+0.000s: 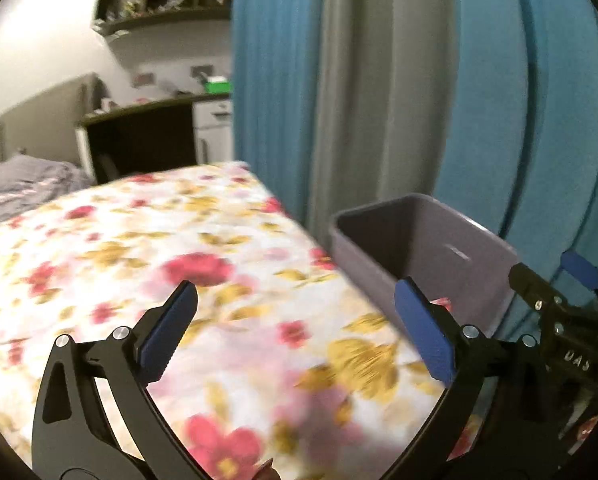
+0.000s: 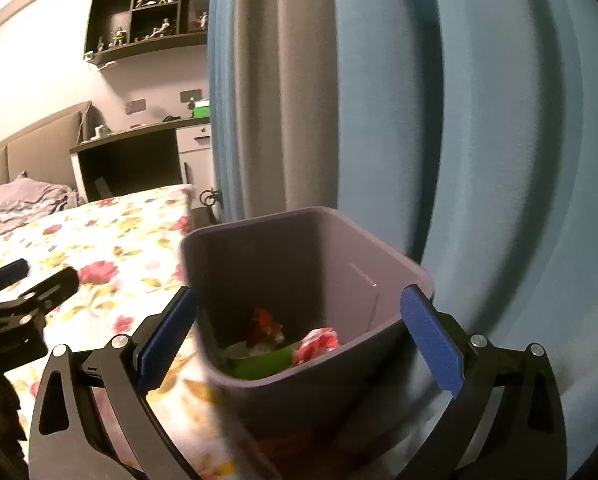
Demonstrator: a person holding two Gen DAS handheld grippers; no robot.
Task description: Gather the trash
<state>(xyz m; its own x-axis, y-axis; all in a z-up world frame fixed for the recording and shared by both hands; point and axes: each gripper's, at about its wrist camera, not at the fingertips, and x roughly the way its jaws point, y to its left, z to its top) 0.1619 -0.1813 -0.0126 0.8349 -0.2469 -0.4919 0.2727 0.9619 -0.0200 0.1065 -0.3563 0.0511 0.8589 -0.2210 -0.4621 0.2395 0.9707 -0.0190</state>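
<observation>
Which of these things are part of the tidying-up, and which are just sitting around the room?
Part of the job:
- grey bin
- trash inside it
- left gripper, fingers open
- right gripper, fingers open

Just there:
- flowered bedspread
- blue curtain
- desk
- wall shelf of figurines
- green box

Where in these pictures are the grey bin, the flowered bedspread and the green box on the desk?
grey bin point(image 2: 339, 240): right wrist view, on its inner back wall.
flowered bedspread point(image 1: 139, 240): left wrist view, on a bare stretch of its top.
green box point(image 2: 201, 111): right wrist view, on its front face.
</observation>
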